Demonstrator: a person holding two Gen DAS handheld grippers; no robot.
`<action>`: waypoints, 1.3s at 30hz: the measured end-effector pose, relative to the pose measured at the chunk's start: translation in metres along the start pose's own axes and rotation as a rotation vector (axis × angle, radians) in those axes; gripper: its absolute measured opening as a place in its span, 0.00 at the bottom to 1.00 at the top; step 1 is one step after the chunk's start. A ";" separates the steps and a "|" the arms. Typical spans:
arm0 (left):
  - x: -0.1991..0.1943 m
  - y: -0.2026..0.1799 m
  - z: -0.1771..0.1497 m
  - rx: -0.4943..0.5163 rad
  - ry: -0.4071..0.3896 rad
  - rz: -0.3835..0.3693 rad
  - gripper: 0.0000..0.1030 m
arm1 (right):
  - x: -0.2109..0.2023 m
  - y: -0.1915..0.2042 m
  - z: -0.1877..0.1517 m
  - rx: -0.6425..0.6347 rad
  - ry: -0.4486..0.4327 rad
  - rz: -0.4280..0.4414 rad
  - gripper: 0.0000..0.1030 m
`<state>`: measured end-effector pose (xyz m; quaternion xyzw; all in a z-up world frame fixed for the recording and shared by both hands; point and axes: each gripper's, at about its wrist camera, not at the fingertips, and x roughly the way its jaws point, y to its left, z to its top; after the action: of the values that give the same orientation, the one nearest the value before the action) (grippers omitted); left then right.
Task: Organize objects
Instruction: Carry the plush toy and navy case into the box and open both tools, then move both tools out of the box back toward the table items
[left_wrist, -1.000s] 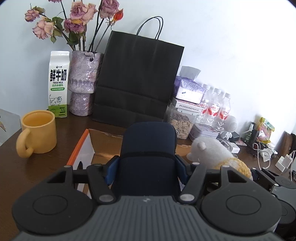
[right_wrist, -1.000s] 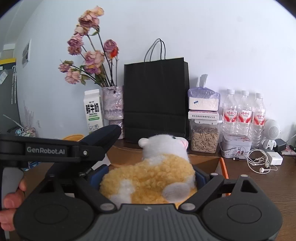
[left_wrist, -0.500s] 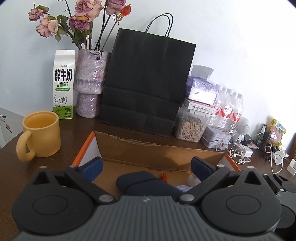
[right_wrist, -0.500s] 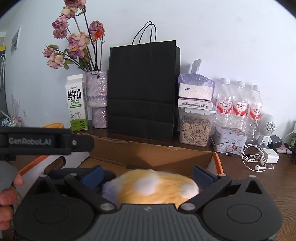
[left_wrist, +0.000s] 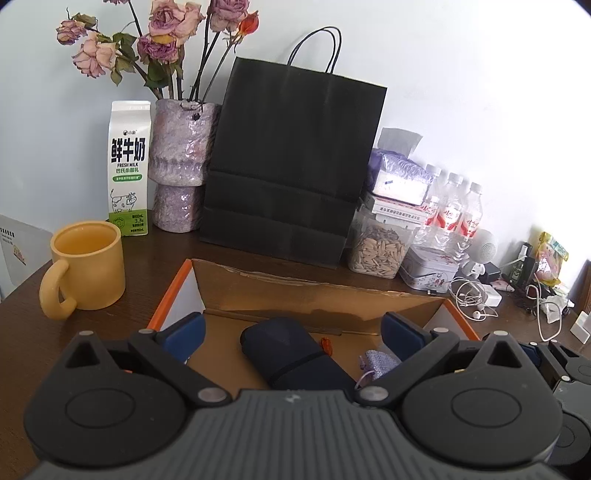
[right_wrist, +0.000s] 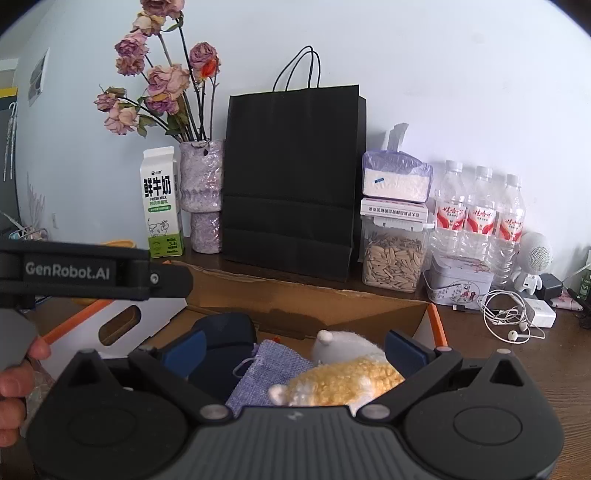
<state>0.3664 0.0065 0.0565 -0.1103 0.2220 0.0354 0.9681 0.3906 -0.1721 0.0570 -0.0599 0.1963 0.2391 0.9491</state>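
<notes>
An open cardboard box (left_wrist: 314, 295) with orange edges sits on the dark wooden table. A navy case (left_wrist: 291, 350) lies inside it, below my open left gripper (left_wrist: 291, 332). In the right wrist view the box (right_wrist: 303, 299) holds the navy case (right_wrist: 229, 332), a lilac cloth pouch (right_wrist: 269, 373) and a yellow-and-white plush sheep (right_wrist: 343, 373). My right gripper (right_wrist: 293, 345) is open just above the sheep and pouch, touching neither. The pouch also shows in the left wrist view (left_wrist: 376, 363).
A yellow mug (left_wrist: 86, 267) stands left of the box. Behind it are a milk carton (left_wrist: 129, 170), a vase of dried roses (left_wrist: 181, 166), a black paper bag (left_wrist: 291, 173), a seed jar (left_wrist: 380, 247), water bottles (left_wrist: 450, 218), a tin and cables (left_wrist: 476, 299).
Both grippers opened. The navy case left my left gripper and the sheep left my right gripper; both now lie in the box. Both grippers have lifted back.
</notes>
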 end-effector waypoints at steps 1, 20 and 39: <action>-0.004 0.000 0.000 0.001 -0.007 -0.003 1.00 | -0.003 0.001 0.000 -0.003 -0.006 -0.001 1.00; -0.082 0.027 -0.018 -0.016 -0.037 0.049 1.00 | -0.081 0.024 -0.028 -0.007 -0.015 -0.017 1.00; -0.150 0.064 -0.074 0.049 0.046 0.137 1.00 | -0.143 0.053 -0.079 0.002 0.082 0.032 1.00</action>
<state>0.1931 0.0491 0.0442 -0.0718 0.2522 0.0935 0.9605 0.2224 -0.2033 0.0405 -0.0655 0.2362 0.2511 0.9364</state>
